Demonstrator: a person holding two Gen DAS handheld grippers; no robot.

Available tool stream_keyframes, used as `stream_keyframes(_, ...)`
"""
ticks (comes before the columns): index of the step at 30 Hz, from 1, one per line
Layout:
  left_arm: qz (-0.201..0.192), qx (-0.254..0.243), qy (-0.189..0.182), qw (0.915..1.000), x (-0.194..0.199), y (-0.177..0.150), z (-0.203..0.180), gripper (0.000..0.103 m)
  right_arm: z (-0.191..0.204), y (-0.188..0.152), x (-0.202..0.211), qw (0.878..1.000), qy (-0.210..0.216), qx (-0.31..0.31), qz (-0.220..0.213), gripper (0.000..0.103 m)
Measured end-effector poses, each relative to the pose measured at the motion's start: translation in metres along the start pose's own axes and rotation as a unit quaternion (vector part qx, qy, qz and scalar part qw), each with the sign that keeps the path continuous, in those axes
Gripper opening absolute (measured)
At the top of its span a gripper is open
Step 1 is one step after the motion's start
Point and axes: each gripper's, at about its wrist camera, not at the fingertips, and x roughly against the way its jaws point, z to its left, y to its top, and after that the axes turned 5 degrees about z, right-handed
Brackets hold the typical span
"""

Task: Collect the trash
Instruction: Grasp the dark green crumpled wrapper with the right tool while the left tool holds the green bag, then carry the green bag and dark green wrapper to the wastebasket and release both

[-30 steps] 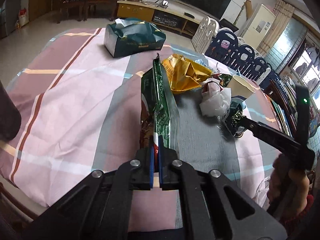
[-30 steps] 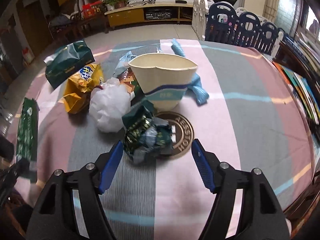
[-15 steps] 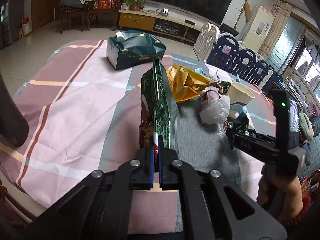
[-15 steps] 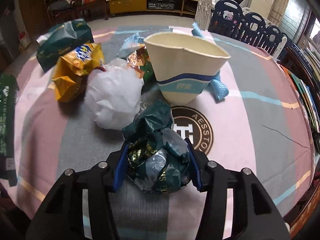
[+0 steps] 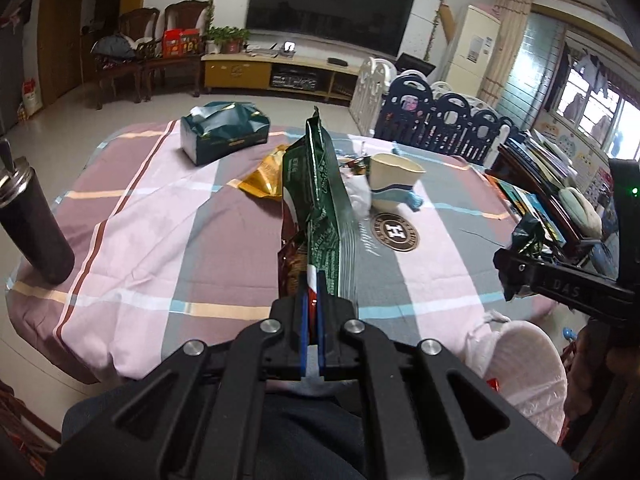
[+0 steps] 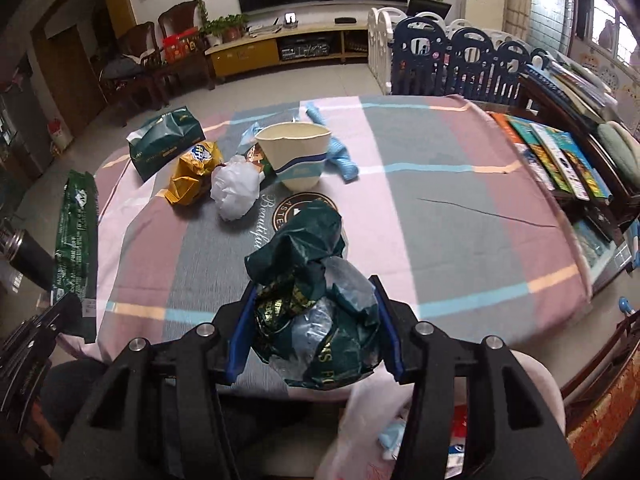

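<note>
With both loads lifted off the desk (image 6: 440,184), my right tool (image 6: 314,330) pinches the crumpled green wrapper wad (image 6: 308,280), and the pink trash bag (image 6: 532,384) sits at its 5 o'clock, right below. My left tool (image 5: 312,320), pressed together on the long green packet (image 5: 316,200) standing up toward 12, is farther; the bag (image 5: 520,360) lies at its 4 o'clock.

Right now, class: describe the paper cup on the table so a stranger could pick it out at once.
On the striped tablecloth, look behind the round logo coaster. The paper cup stands upright there, cream with a blue wavy band, the only rigid open container among crumpled wrappers.
</note>
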Motion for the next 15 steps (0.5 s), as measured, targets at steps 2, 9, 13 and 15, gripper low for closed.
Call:
stream_keyframes(2,-0.006,-0.009,-0.006,0.9999,0.008,-0.001,-0.009,0.004,-0.008,-0.006,0.015,1.0,-0.008,-0.001,-0.006,0.053)
stream_keyframes(9,-0.024,-0.022,-0.019,0.9993,0.03,0.0,-0.024,0.004,-0.019,-0.015,0.037,1.0,-0.011,-0.021,-0.01,0.053)
stream_keyframes(13,-0.022,-0.021,-0.017,0.9994,0.031,0.001,-0.023,0.004,-0.012,-0.017,0.034,1.0,-0.002,-0.024,-0.001,0.053)
stream_keyframes(15,-0.021,-0.017,-0.015,0.9995,0.031,0.002,-0.021,0.004,-0.007,-0.017,0.031,1.0,0.0,-0.022,0.003,0.053)
